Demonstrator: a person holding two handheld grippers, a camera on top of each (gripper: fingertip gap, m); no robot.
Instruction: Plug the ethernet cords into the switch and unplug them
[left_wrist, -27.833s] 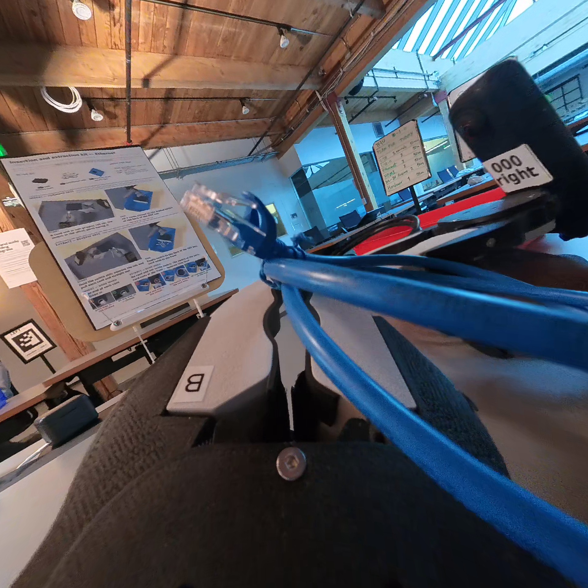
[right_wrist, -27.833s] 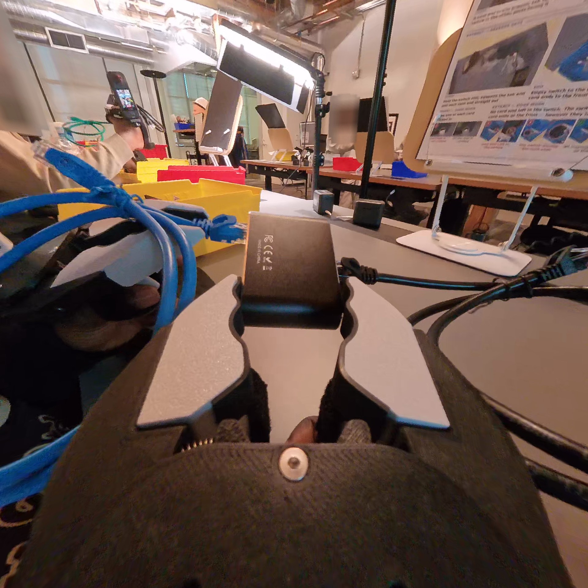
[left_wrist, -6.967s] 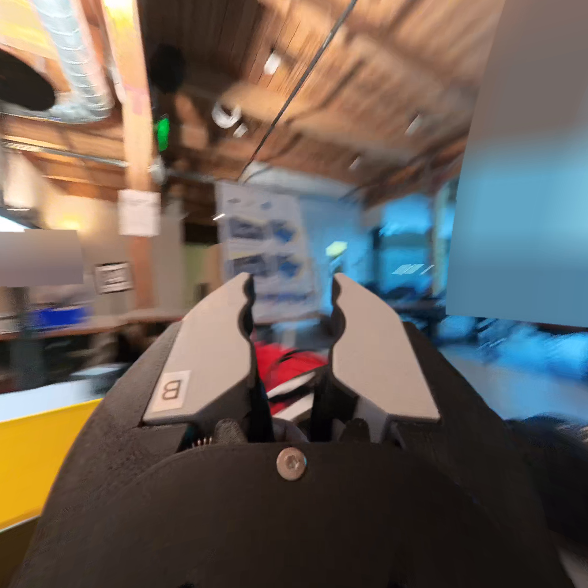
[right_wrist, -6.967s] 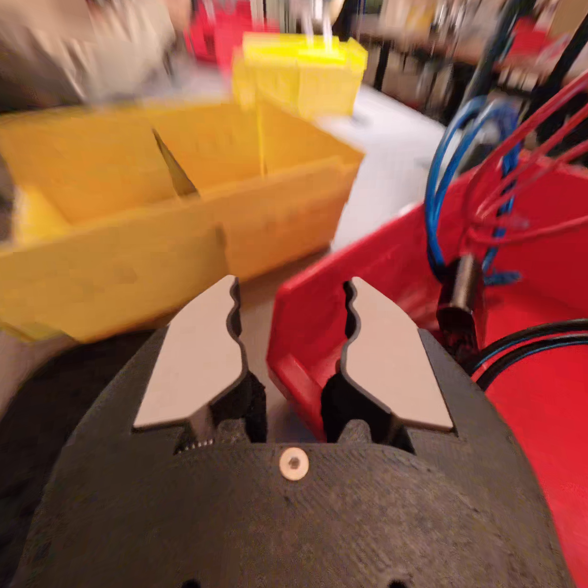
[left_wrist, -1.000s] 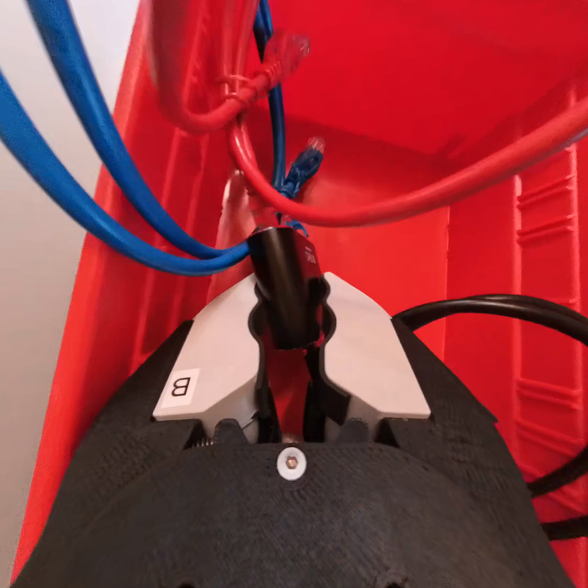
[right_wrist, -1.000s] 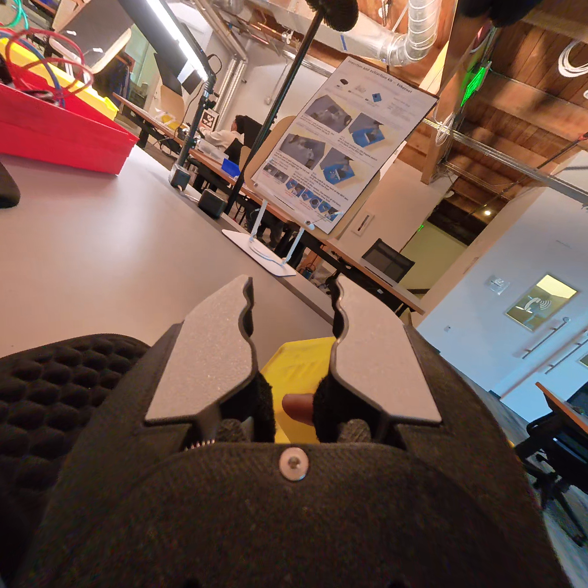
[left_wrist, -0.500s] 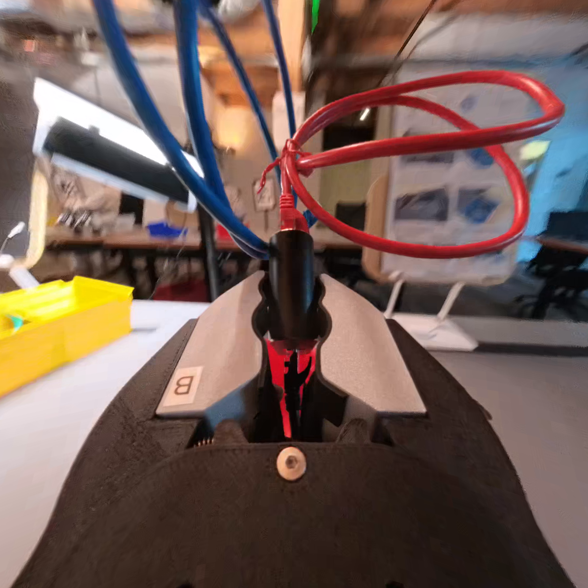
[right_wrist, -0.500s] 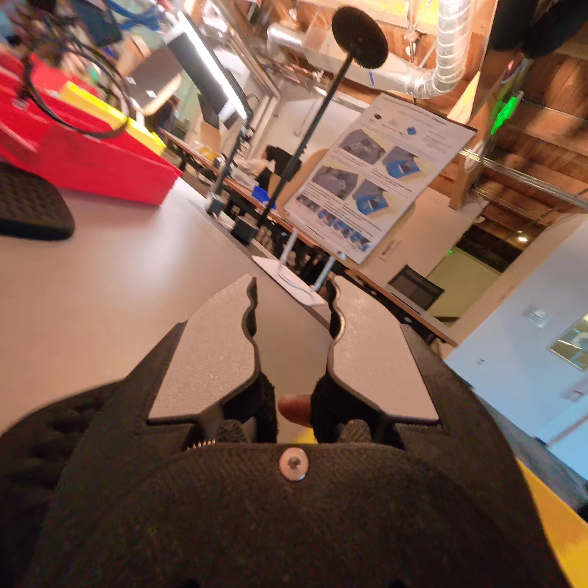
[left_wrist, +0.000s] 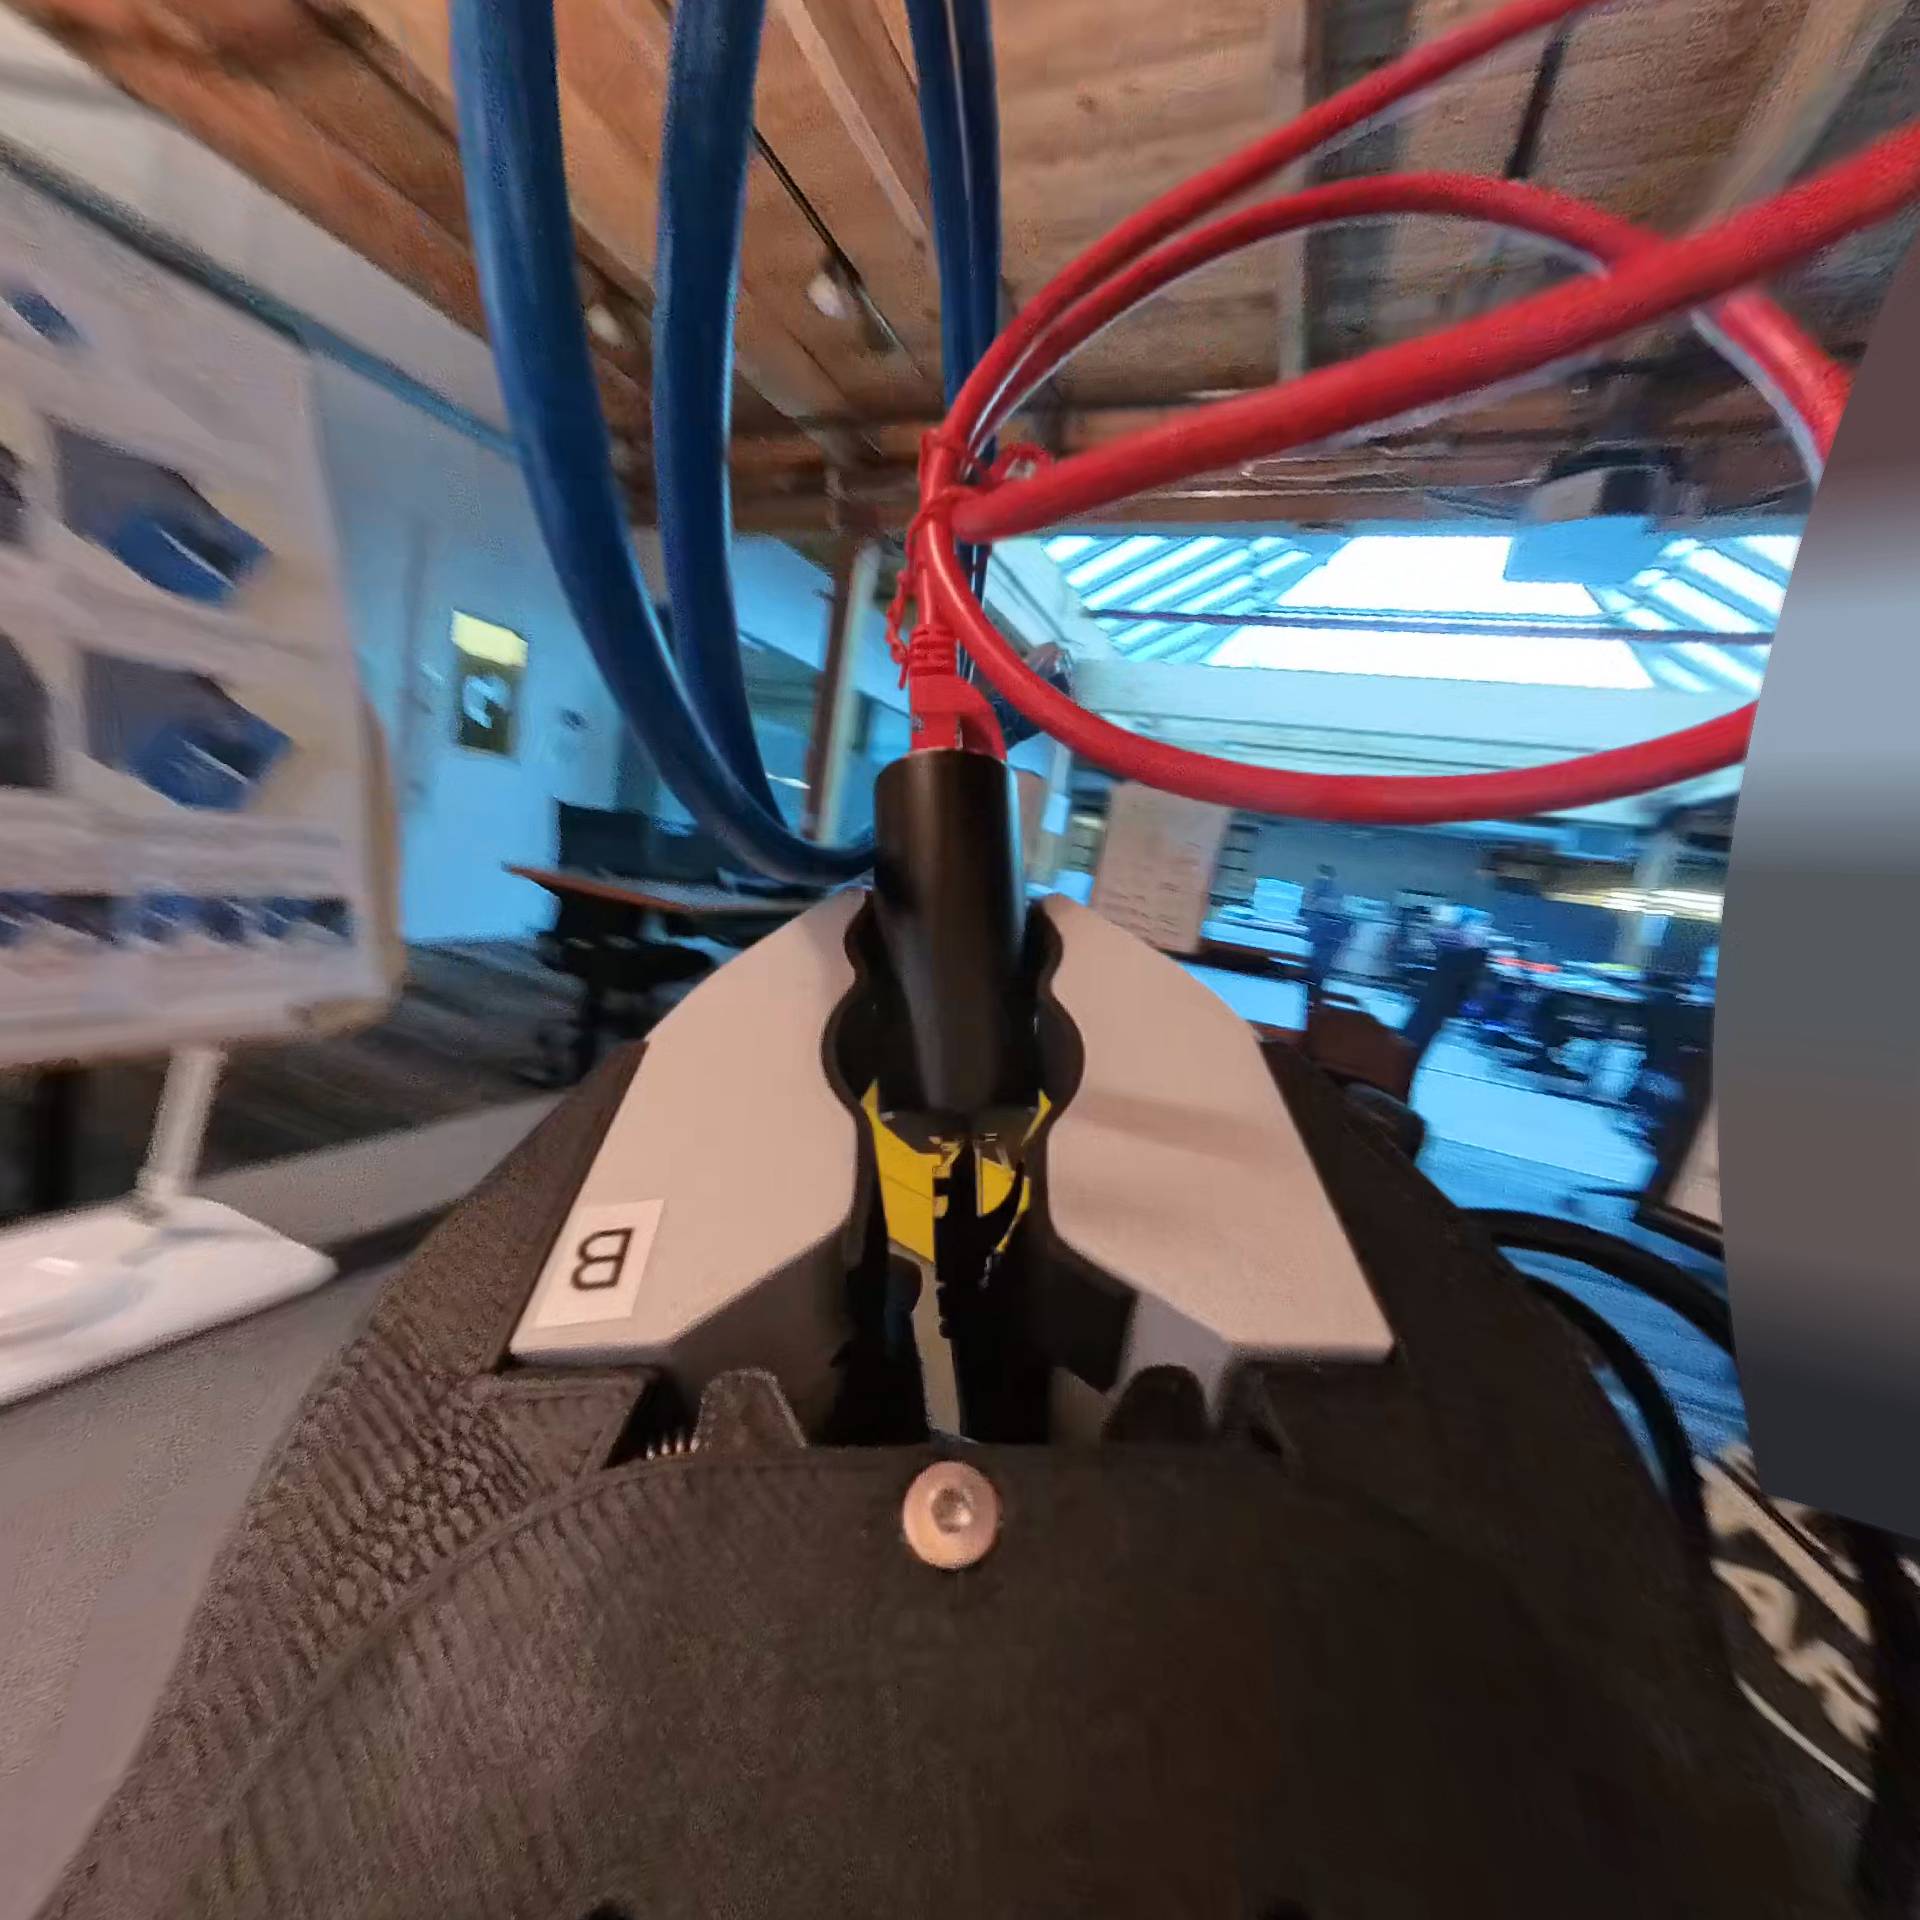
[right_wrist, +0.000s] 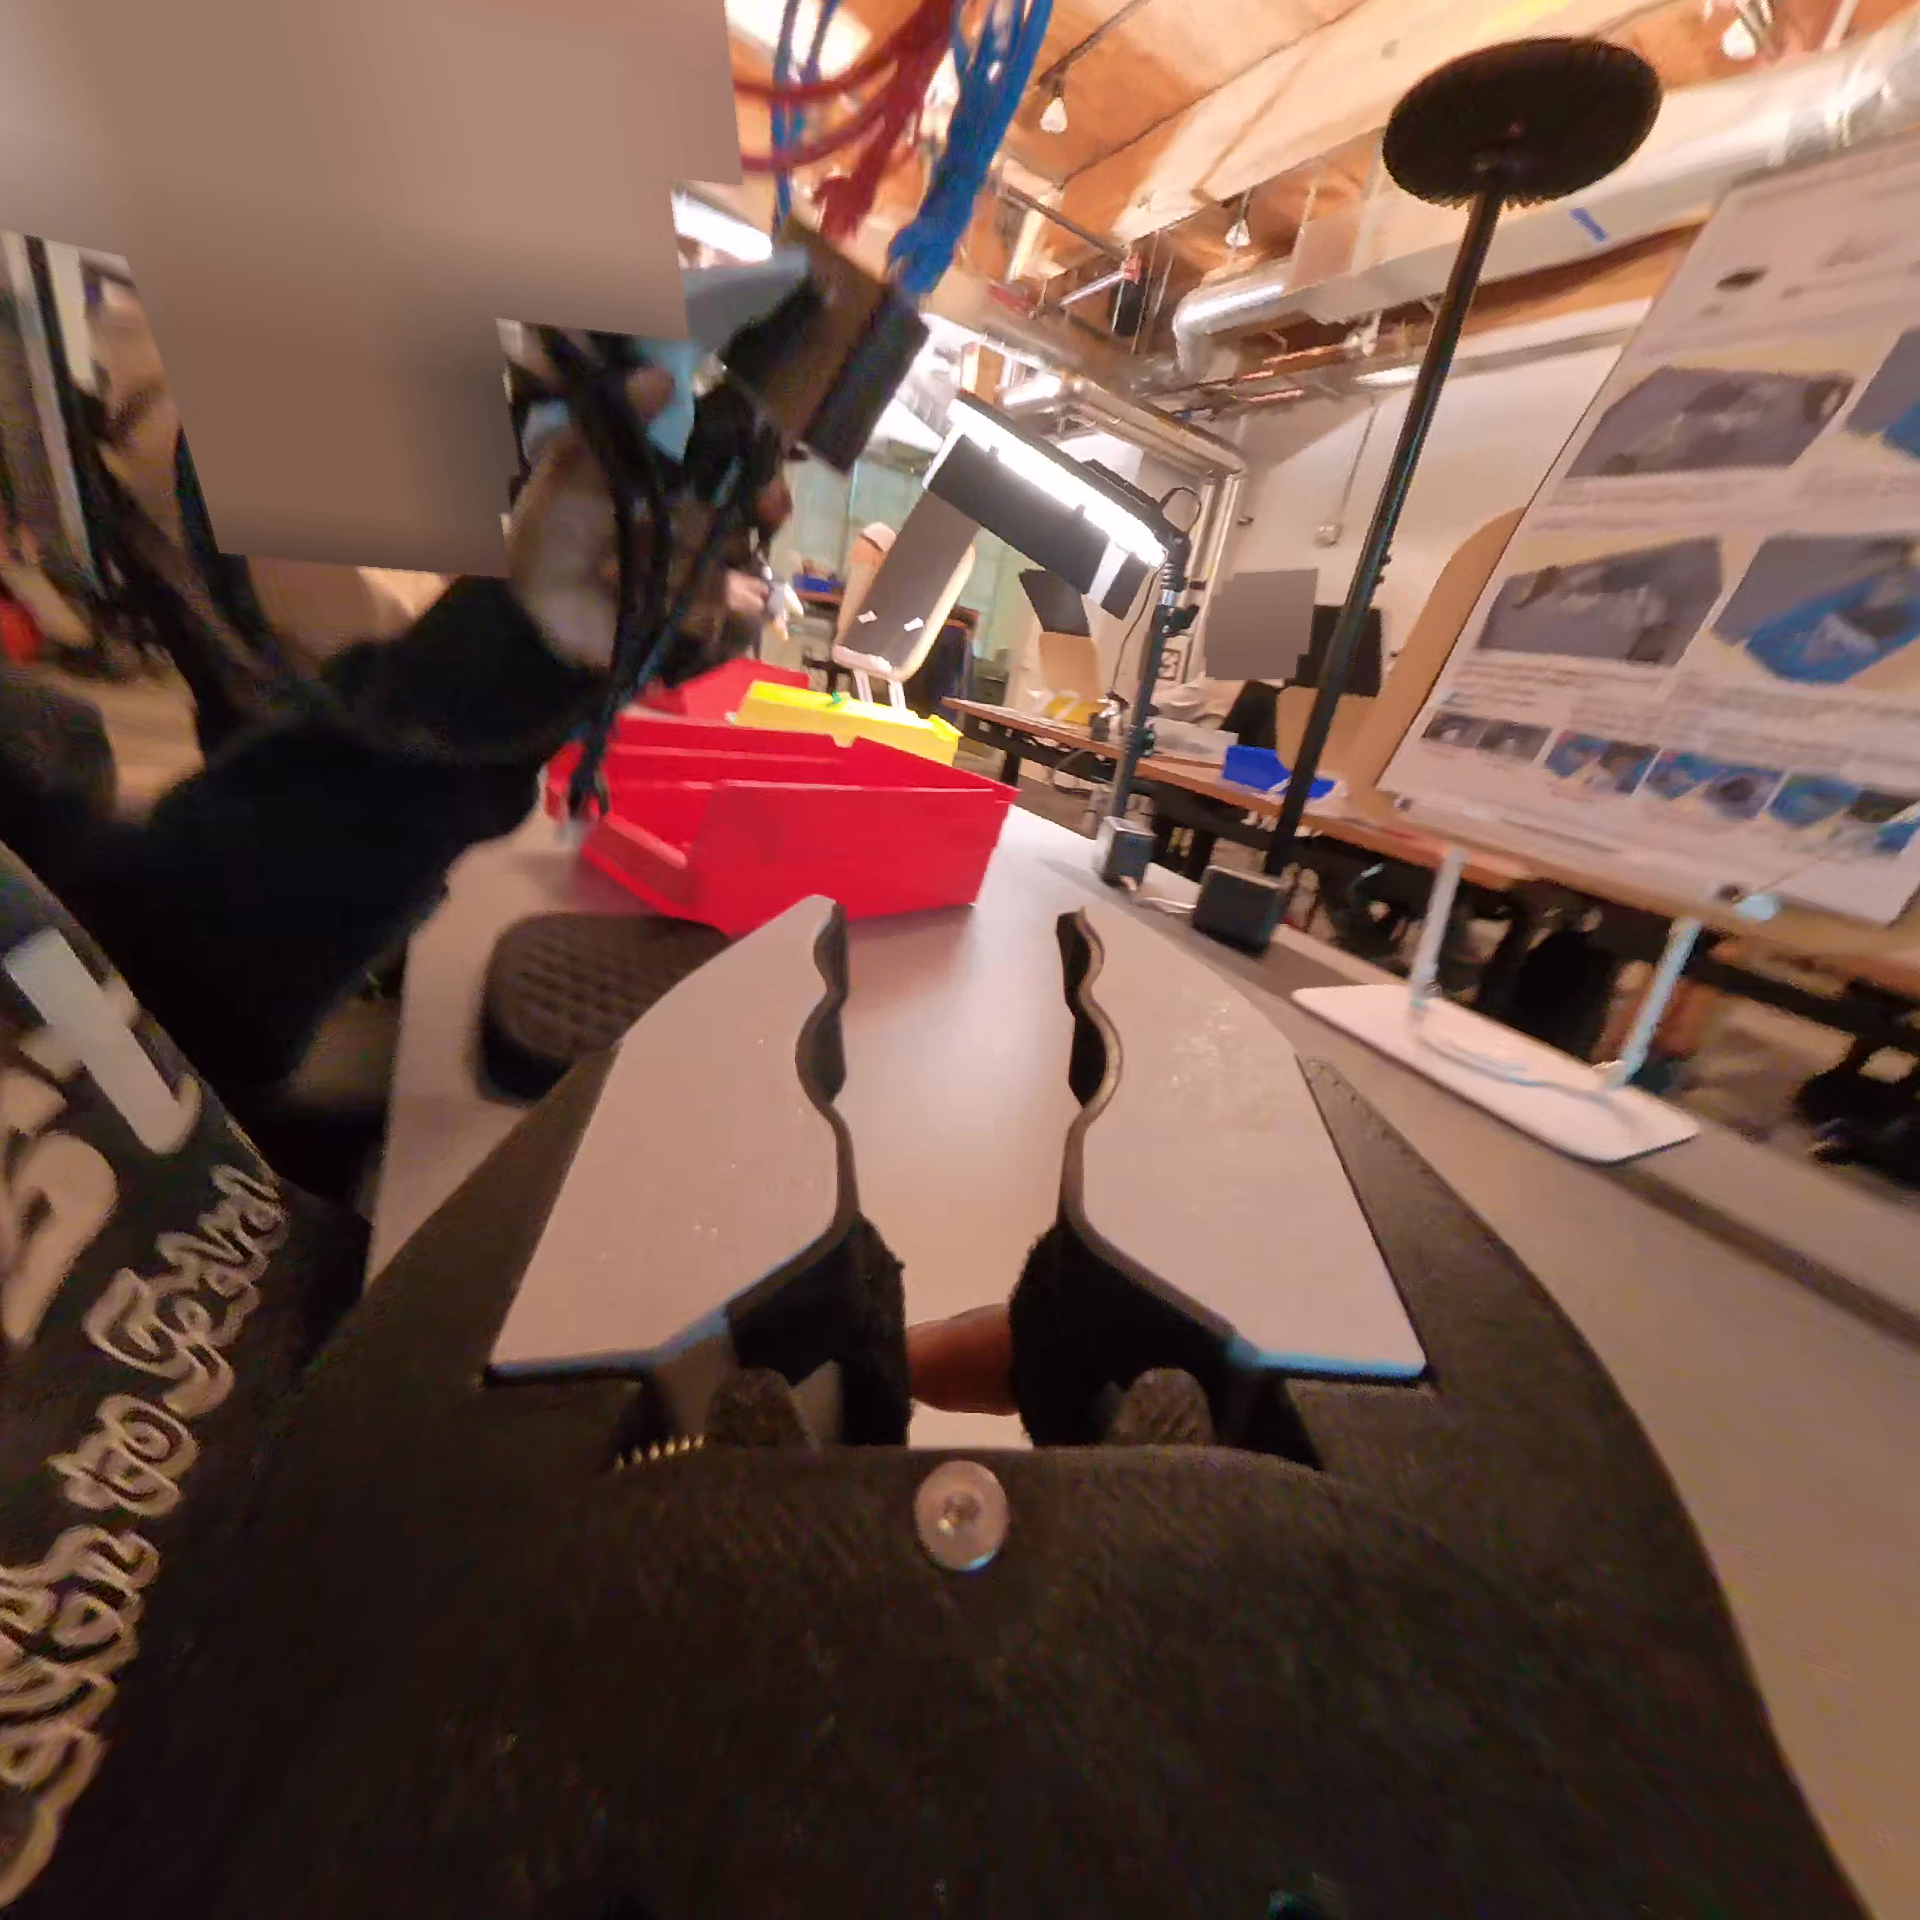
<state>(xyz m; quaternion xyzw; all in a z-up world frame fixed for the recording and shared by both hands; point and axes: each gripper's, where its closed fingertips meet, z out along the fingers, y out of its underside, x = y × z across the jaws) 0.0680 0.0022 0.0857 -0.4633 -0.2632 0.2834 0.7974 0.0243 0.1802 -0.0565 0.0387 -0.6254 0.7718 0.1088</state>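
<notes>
Red and blue cords (left_wrist: 1351, 790) rise from the switch (left_wrist: 951, 935) our left hand-held gripper (left_wrist: 951, 971) pinches upright, up-left of our spread, empty right hand-held gripper (right_wrist: 948, 956).

Left wrist view looks steeply upward along its fingers toward the wooden ceiling (left_wrist: 1091, 208), close on the switch (left_wrist: 948, 914). Right wrist view sits low over the table (right_wrist: 956, 997), facing level across it. Both take in the instruction board (right_wrist: 1704, 582) (blurred in the left view).
</notes>
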